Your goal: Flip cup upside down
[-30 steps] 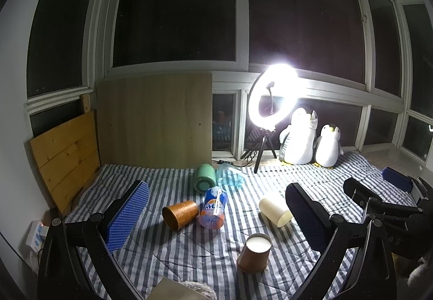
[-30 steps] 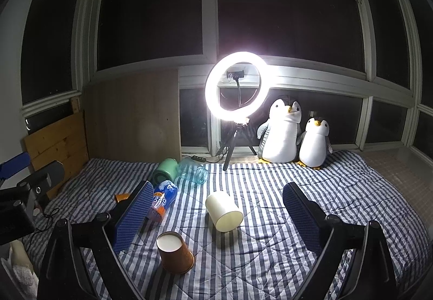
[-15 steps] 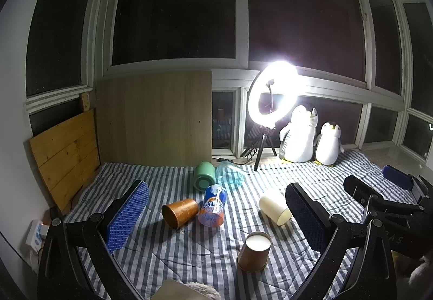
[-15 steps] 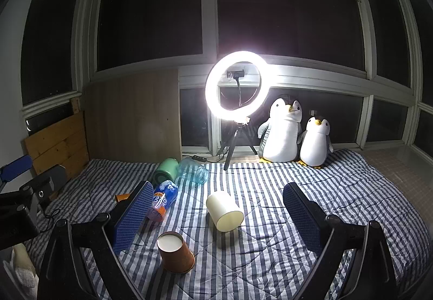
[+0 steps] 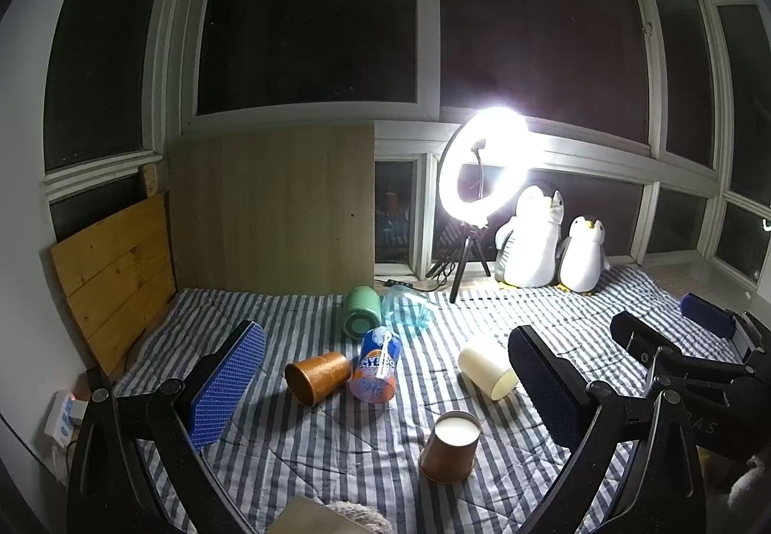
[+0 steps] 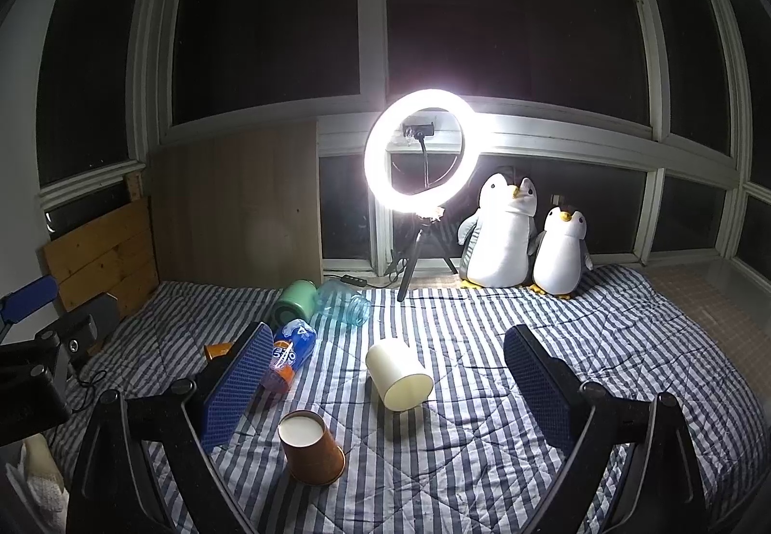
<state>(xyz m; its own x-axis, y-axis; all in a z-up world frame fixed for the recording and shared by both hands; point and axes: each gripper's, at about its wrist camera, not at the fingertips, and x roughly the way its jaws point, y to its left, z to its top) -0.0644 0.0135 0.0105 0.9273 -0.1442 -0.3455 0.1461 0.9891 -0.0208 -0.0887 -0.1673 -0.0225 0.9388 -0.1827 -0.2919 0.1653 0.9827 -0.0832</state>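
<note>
A brown paper cup (image 5: pixel 450 447) (image 6: pixel 312 447) stands upside down on the striped bedspread, its white base up. A second brown cup (image 5: pixel 317 377) lies on its side, as does a cream cup (image 5: pixel 486 373) (image 6: pixel 399 374). My left gripper (image 5: pixel 385 382) is open and empty, above and behind the upside-down cup. My right gripper (image 6: pixel 385 382) is open and empty, with the cream cup lying between its fingers farther off. The right gripper also shows at the right edge of the left wrist view (image 5: pixel 674 341).
A blue drink can (image 5: pixel 376 365), a green tumbler (image 5: pixel 361 317) and a clear bottle (image 5: pixel 407 314) lie on the bedspread (image 6: pixel 482 461). A lit ring light (image 6: pixel 418 143) on a tripod and two plush penguins (image 6: pixel 501 235) stand by the window. Wooden boards (image 5: pixel 115 273) lean at the left.
Both grippers have drifted only slightly; the view has shifted a little. The cups have not moved and both grippers stay open.
</note>
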